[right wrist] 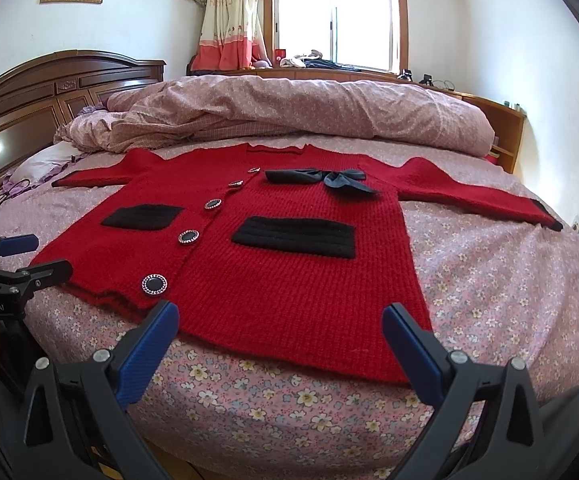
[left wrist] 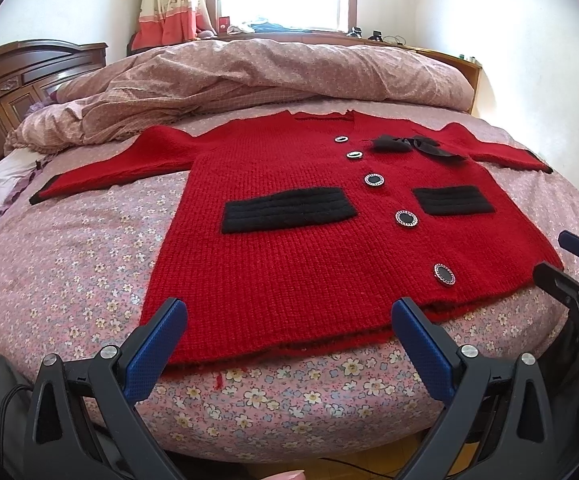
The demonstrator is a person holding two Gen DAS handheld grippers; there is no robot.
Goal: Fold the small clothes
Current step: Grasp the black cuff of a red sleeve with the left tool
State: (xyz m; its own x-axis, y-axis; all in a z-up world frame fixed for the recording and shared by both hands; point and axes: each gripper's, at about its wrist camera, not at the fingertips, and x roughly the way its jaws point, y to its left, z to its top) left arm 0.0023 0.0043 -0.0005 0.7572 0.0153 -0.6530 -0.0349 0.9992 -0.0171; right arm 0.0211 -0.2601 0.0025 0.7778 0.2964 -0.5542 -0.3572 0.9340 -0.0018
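Observation:
A small red knit cardigan (left wrist: 289,248) with two black pockets, a row of round buttons and a dark bow lies flat and face up on the bed, sleeves spread to both sides; it also shows in the right wrist view (right wrist: 281,280). My left gripper (left wrist: 289,316) is open and empty, hovering just above the cardigan's hem near the bed's front edge. My right gripper (right wrist: 281,320) is open and empty over the hem further right. Each gripper shows at the other view's edge: the right one (left wrist: 569,264), the left one (right wrist: 29,256).
The bed has a pink flowered sheet (left wrist: 69,264). A crumpled pink duvet (left wrist: 249,72) is heaped behind the cardigan. A dark wooden headboard (right wrist: 49,96) stands at the left, with a window and curtain beyond. A wooden shelf (right wrist: 505,136) borders the far right.

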